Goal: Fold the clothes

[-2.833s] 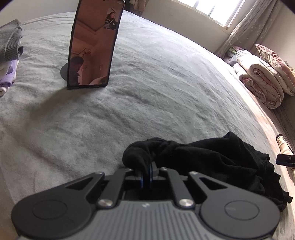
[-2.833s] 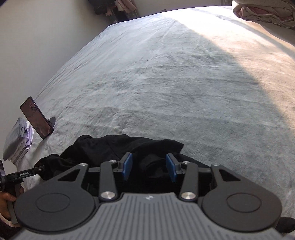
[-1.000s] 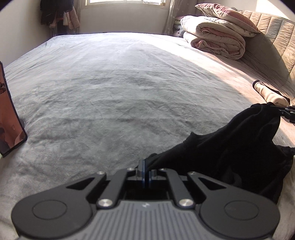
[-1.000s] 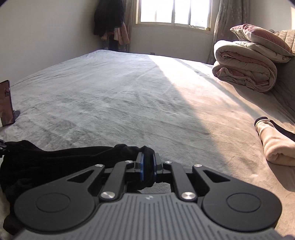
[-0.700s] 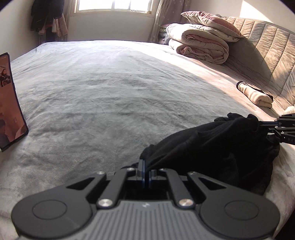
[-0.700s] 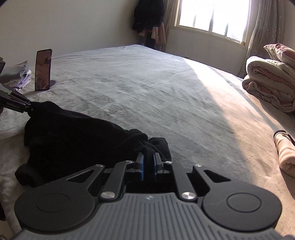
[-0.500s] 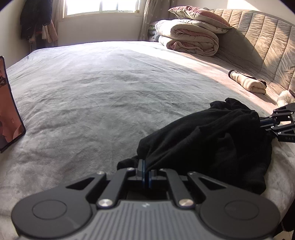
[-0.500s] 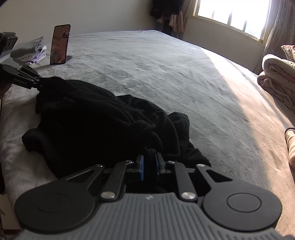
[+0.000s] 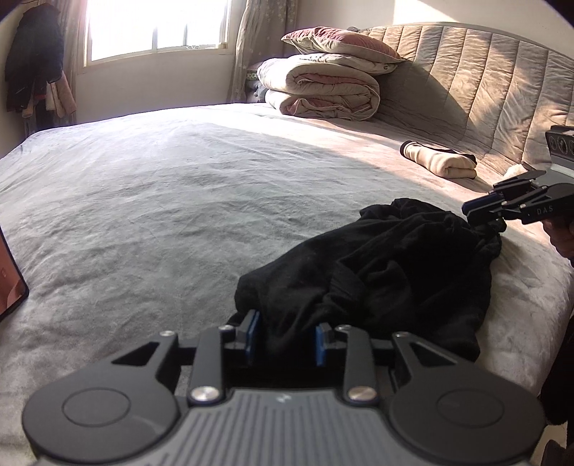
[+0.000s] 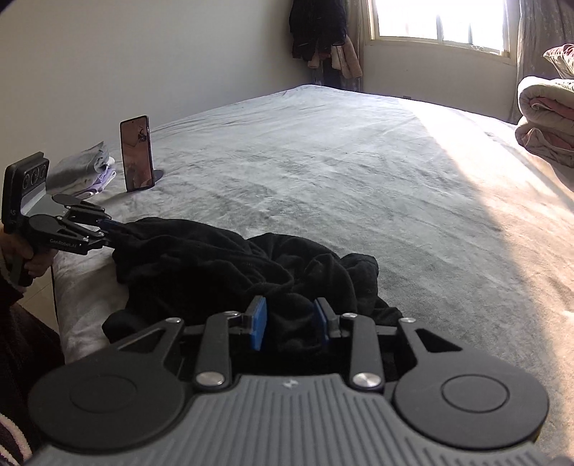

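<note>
Fingers (image 9: 253, 335) opening, garment (image 9: 376, 272) between, phone (image 10: 136, 158) beyond

A home bedroom is shown: a wide bed spread with a grey plush blanket (image 9: 150, 200), a beige quilted headboard (image 9: 477, 82) at the right, folded cream and pink quilts (image 9: 319, 89) stacked far back, and dark coats (image 10: 317, 28) hung beside a sunlit curtained window (image 10: 441, 21).

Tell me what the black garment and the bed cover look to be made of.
Black garment: soft, matte, fleece-like knit, slumping in thick limp folds; exact fibre unclear. Bed cover: grey short-pile plush, probably velvety, showing brushed streaks and shallow wrinkles.
</note>
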`<control>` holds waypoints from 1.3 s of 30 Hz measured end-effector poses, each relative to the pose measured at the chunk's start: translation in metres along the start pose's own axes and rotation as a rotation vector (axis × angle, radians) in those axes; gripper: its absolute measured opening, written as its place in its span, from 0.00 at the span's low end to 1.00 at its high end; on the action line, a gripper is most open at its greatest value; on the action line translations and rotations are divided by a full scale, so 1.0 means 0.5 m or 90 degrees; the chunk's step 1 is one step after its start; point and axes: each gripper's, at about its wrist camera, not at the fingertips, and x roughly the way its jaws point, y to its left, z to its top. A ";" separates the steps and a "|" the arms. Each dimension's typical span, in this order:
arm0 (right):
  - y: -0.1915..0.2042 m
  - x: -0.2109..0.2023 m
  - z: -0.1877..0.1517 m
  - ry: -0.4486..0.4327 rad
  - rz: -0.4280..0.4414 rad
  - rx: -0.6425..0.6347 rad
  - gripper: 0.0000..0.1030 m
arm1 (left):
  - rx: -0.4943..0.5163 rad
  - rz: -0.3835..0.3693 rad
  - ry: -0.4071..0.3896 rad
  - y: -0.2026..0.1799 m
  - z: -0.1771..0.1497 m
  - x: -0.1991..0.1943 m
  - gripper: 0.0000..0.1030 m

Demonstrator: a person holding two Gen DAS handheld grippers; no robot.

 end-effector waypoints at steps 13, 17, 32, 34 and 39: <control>-0.024 0.043 0.030 0.043 0.072 0.163 0.32 | 0.019 -0.013 -0.040 -0.008 0.010 -0.035 0.29; -0.007 0.048 0.032 0.036 0.052 0.130 0.09 | 0.033 -0.020 -0.044 -0.017 0.010 -0.043 0.29; 0.213 0.078 -0.037 0.042 -0.093 -0.456 0.09 | 0.070 -0.004 -0.054 -0.043 0.016 -0.046 0.30; 0.225 0.092 -0.056 0.060 -0.102 -0.509 0.09 | 0.075 -0.012 -0.054 -0.049 0.017 -0.046 0.30; 0.206 0.082 -0.046 0.073 -0.026 -0.457 0.17 | 0.085 -0.032 -0.051 -0.063 0.015 -0.038 0.32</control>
